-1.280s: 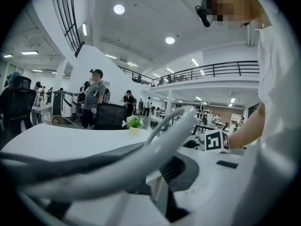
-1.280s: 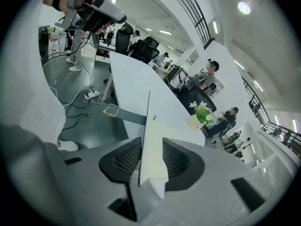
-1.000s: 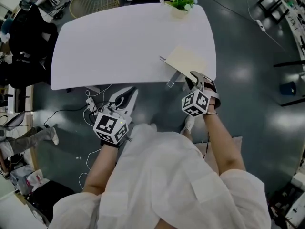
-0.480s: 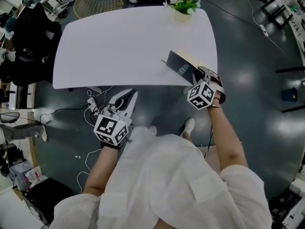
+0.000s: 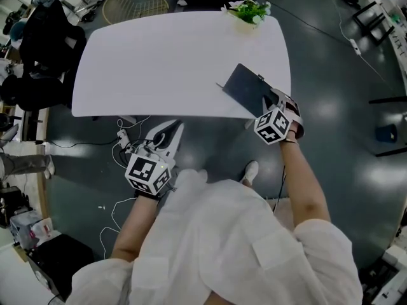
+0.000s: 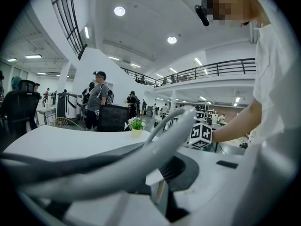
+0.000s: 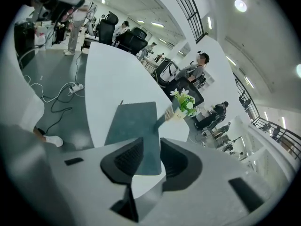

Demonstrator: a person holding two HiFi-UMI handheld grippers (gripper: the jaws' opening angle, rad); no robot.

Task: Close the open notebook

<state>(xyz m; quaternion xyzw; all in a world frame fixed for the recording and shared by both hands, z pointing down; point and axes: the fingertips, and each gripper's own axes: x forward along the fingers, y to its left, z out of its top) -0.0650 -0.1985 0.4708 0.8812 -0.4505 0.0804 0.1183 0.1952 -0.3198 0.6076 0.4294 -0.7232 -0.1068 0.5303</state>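
The notebook (image 5: pixel 247 89) lies near the right front edge of the white table (image 5: pixel 159 56), with its dark cover up and flat or nearly flat. No cream page shows. My right gripper (image 5: pixel 267 101) is at the notebook's near right corner. In the right gripper view the cover's face (image 7: pixel 134 126) runs under and between the pads, which stand apart and do not pinch it; my right gripper (image 7: pixel 151 149) is open. My left gripper (image 5: pixel 173 131) hangs below the table's front edge, away from the notebook. It (image 6: pixel 160 173) looks shut, with a grey cable (image 6: pixel 155 145) across its view.
A small potted plant (image 5: pixel 248 8) stands at the table's far right corner. On the floor under the front edge lie a power strip with cables (image 5: pixel 124 142) and the person's shoe (image 5: pixel 252 169). Chairs and people stand to the left; a wire basket (image 5: pixel 133 5) is behind the table.
A second ago a cream page faced up. The dark cover has swung over it and come down. My right gripper moved along with it at the table's edge; the left stayed put.
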